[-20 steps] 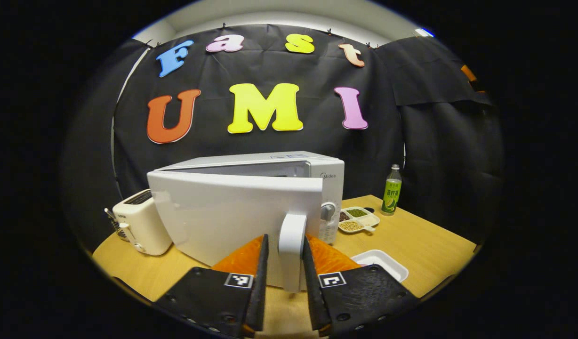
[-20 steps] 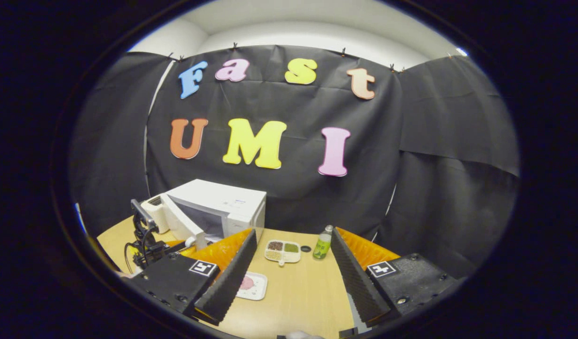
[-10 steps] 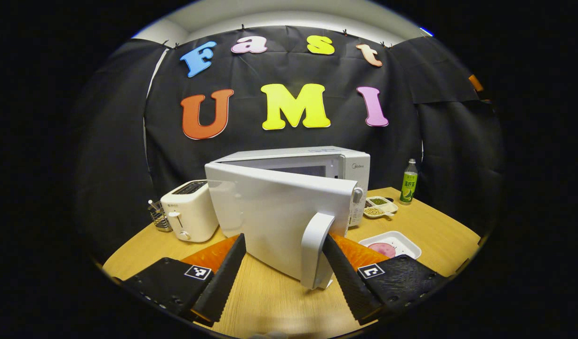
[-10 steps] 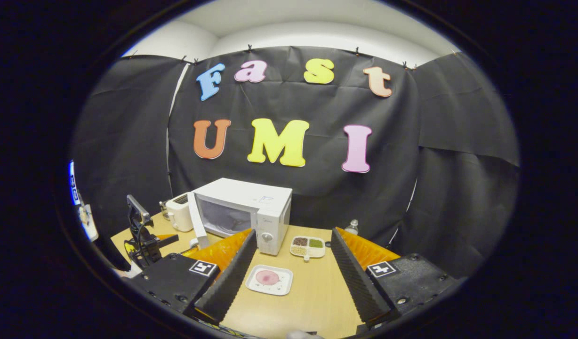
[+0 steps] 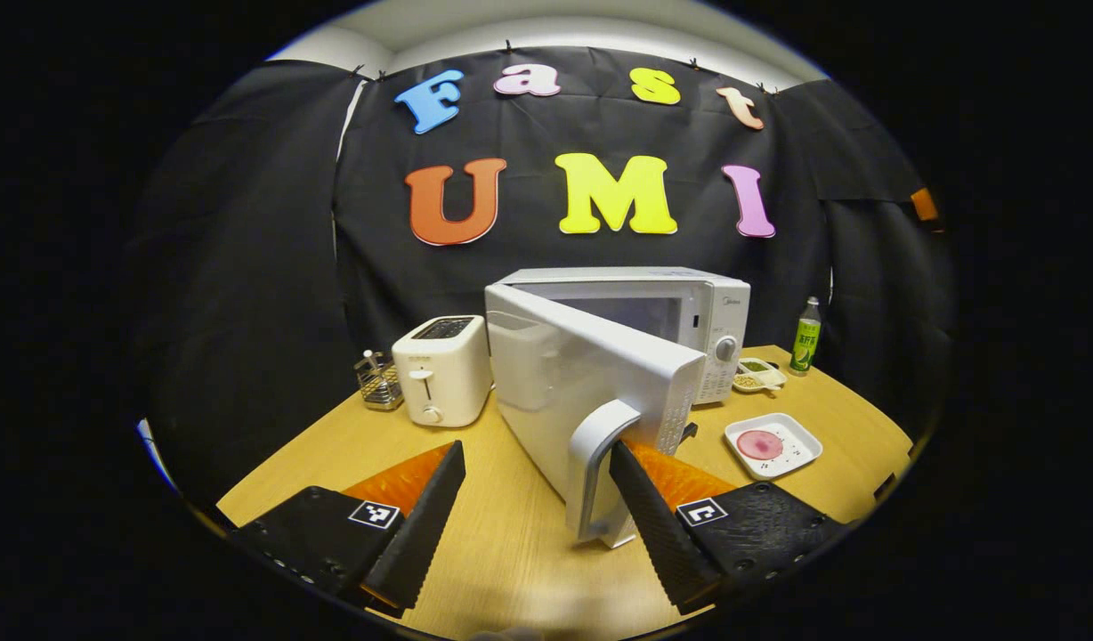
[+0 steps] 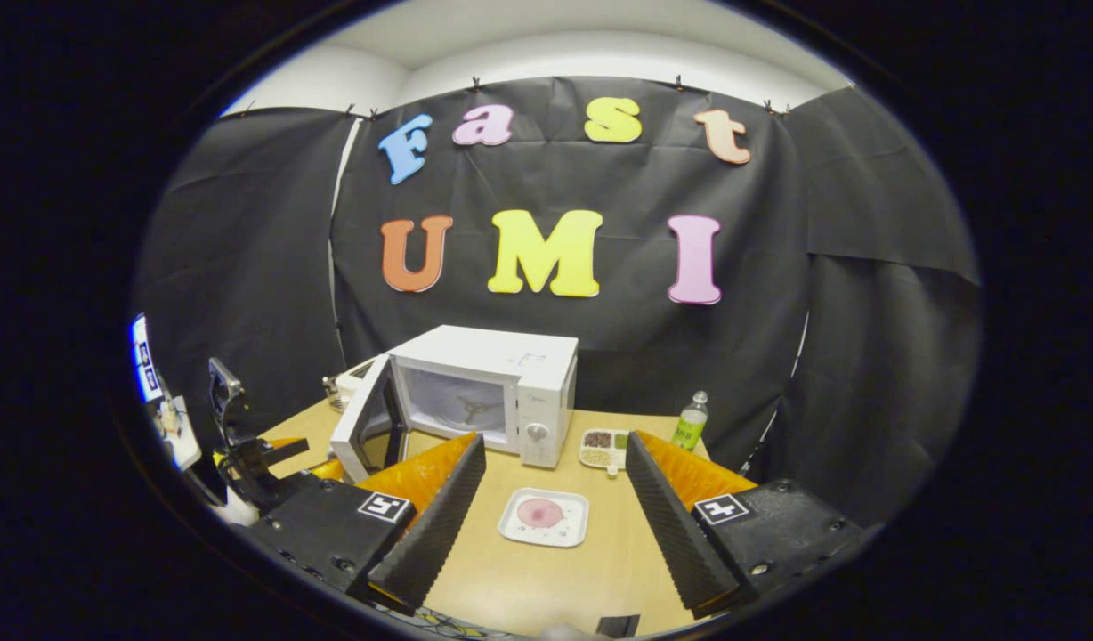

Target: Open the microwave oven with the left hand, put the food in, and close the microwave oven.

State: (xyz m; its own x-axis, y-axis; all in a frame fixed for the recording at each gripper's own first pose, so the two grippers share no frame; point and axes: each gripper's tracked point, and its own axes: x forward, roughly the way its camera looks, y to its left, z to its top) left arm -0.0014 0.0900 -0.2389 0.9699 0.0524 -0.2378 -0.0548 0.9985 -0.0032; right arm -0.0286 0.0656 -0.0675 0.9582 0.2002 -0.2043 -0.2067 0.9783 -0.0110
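The white microwave [image 5: 689, 312] stands mid-table with its door [image 5: 582, 383] swung out toward me. The door's handle [image 5: 595, 472] lies between the fingers of my left gripper [image 5: 538, 525], close to the right-hand one; the jaws are open and do not press it. In the right gripper view the microwave [image 6: 511, 374] shows its lit cavity, with the door [image 6: 364, 427] standing out to the left. A white square tray with a pink slice of food [image 6: 544, 517] lies on the table just ahead of my open right gripper [image 6: 551, 534]. The same tray [image 5: 772, 443] sits right of the door.
A white toaster [image 5: 441, 369] and a small wire holder [image 5: 379, 381] stand left of the microwave. A divided dish of beans [image 5: 758, 376] and a green bottle [image 5: 806, 336] sit at its right. The wooden table [image 5: 351, 445] has bare room in front.
My left gripper was shut on the door handle, then opened and let it go. The door has swung wider. The right gripper view has turned to face the tray and the cavity.
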